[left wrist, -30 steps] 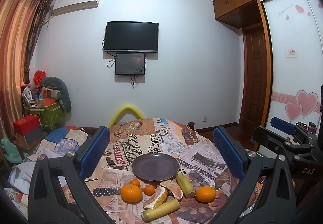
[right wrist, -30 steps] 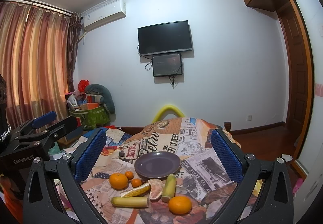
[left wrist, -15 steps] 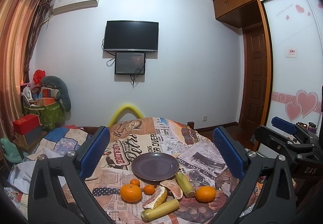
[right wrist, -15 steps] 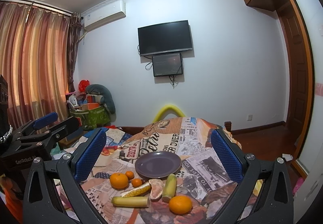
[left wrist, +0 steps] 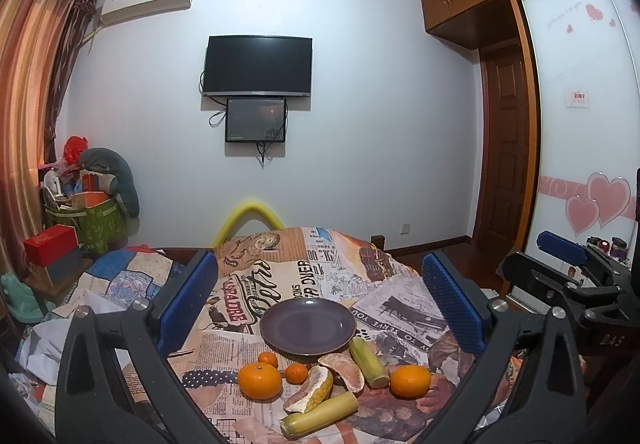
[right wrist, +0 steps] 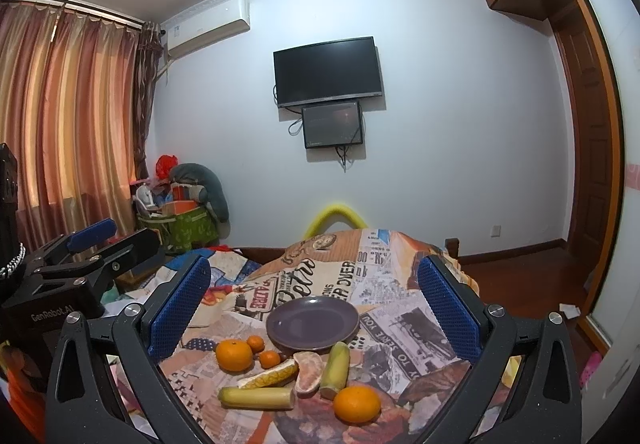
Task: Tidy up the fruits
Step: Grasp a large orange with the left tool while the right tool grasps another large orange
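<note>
An empty dark purple plate (left wrist: pixel 307 326) (right wrist: pixel 313 322) sits on a table covered with a newspaper-print cloth (left wrist: pixel 280 276). In front of it lie a big orange (left wrist: pixel 259 380) (right wrist: pixel 234 355), two small tangerines (left wrist: pixel 296 373), two pomelo wedges (left wrist: pixel 311 390) (right wrist: pixel 309 372), two yellow-green cane pieces (left wrist: pixel 320 415) (right wrist: pixel 256 398) and another orange (left wrist: pixel 410 381) (right wrist: pixel 357 404). My left gripper (left wrist: pixel 318 300) and right gripper (right wrist: pixel 314 302) are both open and empty, held above and behind the fruit. Each shows in the other's view, at the side edges.
A bed with a patchwork cover (left wrist: pixel 120 276) lies left of the table. A green box of clutter (left wrist: pixel 96 220) and a red box (left wrist: pixel 50 250) stand at the left wall. A yellow foam arch (left wrist: pixel 252 216) rises behind the table. A door (left wrist: pixel 504 172) is at the right.
</note>
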Tool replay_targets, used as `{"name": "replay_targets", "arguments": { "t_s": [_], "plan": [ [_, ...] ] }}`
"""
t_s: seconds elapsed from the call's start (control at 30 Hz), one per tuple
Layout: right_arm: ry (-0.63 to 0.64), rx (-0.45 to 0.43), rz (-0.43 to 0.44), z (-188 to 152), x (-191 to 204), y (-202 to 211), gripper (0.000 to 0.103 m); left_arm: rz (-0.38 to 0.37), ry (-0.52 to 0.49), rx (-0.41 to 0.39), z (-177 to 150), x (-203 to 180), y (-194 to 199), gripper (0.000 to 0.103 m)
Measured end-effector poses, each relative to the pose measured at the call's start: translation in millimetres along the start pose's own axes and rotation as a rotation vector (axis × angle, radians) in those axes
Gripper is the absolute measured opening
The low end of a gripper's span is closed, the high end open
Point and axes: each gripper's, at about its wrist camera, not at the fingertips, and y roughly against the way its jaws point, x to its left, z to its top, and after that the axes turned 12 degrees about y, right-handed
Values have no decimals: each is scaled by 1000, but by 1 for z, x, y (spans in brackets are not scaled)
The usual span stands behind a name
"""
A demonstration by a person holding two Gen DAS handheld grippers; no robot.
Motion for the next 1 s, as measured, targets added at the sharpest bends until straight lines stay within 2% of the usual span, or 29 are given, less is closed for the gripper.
{"name": "replay_targets", "arguments": {
  "t_s": [0.2, 0.33, 0.47, 0.6, 0.77, 1.0],
  "plan": [
    [-3, 83, -8, -14, -8, -18, 103, 8, 18, 78, -8, 12, -21, 103],
    [5, 179, -15, -35, -15, -37, 103, 54, -5, 140, -20, 24, -40, 103],
    [29, 273, -19, -56, -18, -50, 103, 111, -23, 223, -37, 41, -66, 98],
    [19, 381, 7, -81, -22, -65, 103, 140, -13, 314, -54, 61, -94, 87],
    [20, 478, 32, -107, -26, -83, 103, 91, 15, 440, -77, 82, -132, 82],
    [-38, 566, 72, -133, -33, -110, 103, 116, 56, 589, -108, 110, -171, 81]
  ]
}}
